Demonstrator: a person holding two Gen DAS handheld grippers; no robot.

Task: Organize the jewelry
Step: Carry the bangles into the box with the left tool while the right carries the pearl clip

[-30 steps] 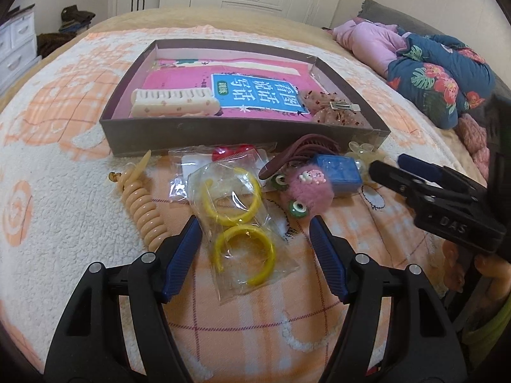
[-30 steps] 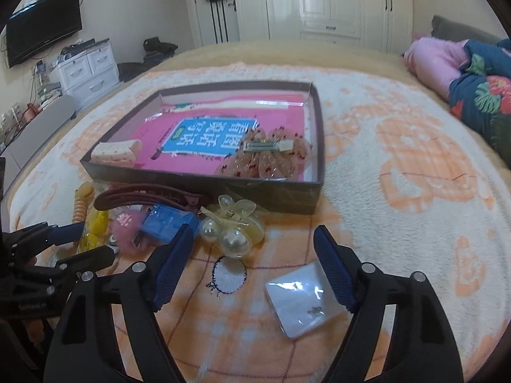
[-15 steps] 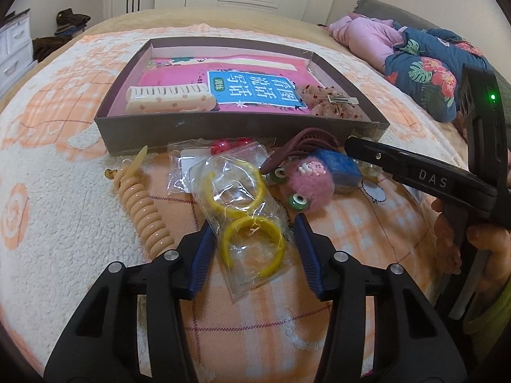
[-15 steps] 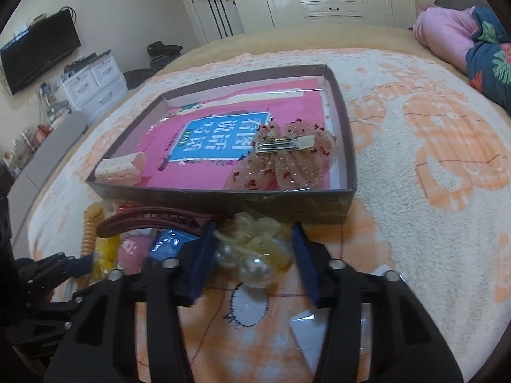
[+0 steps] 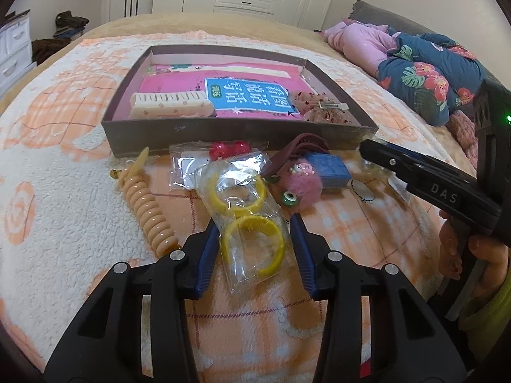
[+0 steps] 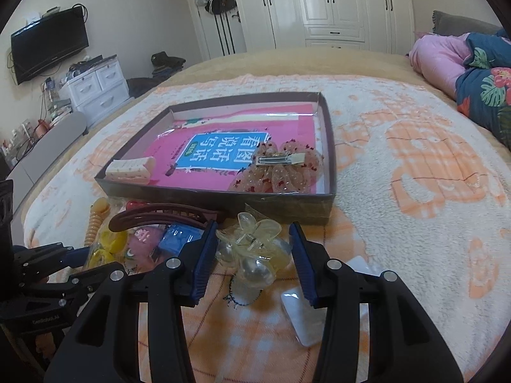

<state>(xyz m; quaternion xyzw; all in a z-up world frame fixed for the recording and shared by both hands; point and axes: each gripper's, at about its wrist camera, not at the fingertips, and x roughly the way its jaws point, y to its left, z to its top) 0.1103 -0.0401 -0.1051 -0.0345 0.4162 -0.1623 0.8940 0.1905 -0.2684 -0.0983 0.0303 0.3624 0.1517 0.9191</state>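
Note:
A dark shallow box (image 5: 223, 134) lies on the bed, holding a cream comb clip (image 5: 172, 105) and a sparkly pink bow clip (image 6: 281, 166). In front of it lie loose accessories. My left gripper (image 5: 254, 220) is open, its fingers on either side of a clear bag of yellow bangles (image 5: 249, 217). My right gripper (image 6: 254, 228) is open, its fingers on either side of a clear bag with a translucent yellow claw clip and pearl balls (image 6: 255, 249). Neither bag looks pinched.
Beside the bangles lie a beige spiral hair stick (image 5: 147, 204), a bag with red beads (image 5: 220, 153), a pink furry clip (image 5: 301, 185), a blue box (image 5: 329, 169) and a maroon comb clip (image 6: 159, 217). A small clear packet (image 6: 303, 316) lies at the right. Bedding (image 5: 421, 73) is piled far right.
Both grippers have moved forward and their jaws have narrowed around the bags. The left one now brackets the bangle bag, the right one the claw-clip bag.

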